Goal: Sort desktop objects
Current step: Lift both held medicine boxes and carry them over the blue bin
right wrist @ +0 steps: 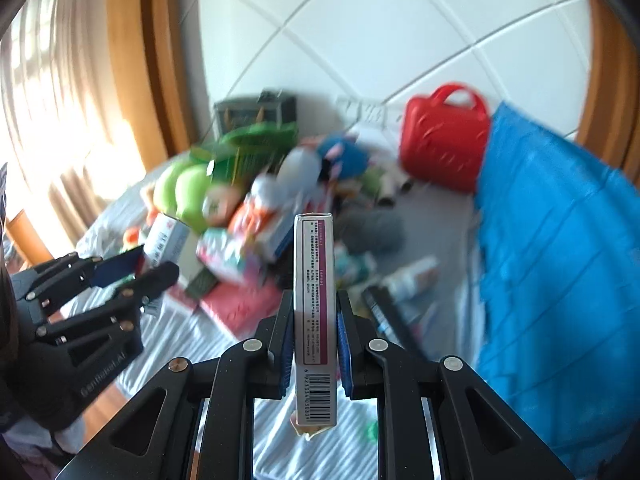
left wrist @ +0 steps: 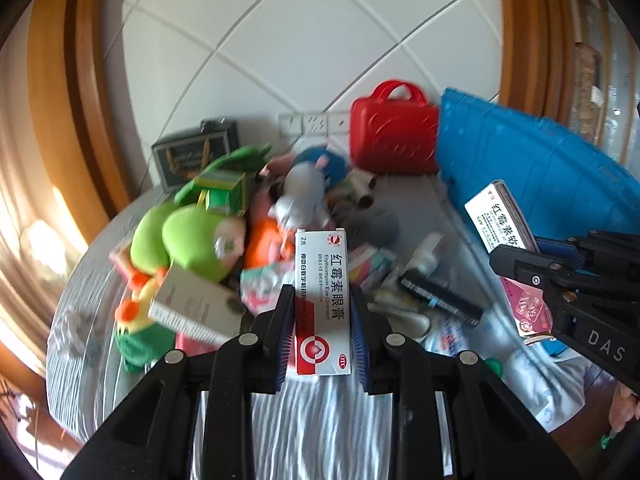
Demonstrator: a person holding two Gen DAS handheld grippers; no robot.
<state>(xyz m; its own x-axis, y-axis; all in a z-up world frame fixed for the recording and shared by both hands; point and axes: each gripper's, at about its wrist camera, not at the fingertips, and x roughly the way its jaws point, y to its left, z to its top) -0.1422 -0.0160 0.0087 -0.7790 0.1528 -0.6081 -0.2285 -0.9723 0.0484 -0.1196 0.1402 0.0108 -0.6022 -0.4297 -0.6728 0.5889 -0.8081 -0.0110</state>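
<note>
In the left wrist view my left gripper (left wrist: 321, 294) is shut on a white and red eye ointment box (left wrist: 322, 276), held upright above the cluttered table. My right gripper (left wrist: 524, 258) shows at the right, shut on a second white and pink medicine box (left wrist: 498, 216). In the right wrist view the right gripper (right wrist: 314, 296) clamps that box (right wrist: 314, 280) edge-on, with its barcode end toward the camera. The left gripper (right wrist: 154, 262) shows there at the left. Both boxes hang clear of the pile below.
A pile of plush toys, with a green one (left wrist: 188, 236), and small boxes covers the striped grey tablecloth (left wrist: 320, 420). A red carry case (left wrist: 394, 136) and a blue basket (left wrist: 532, 168) stand at the back right. A dark box (left wrist: 196, 156) leans on the tiled wall.
</note>
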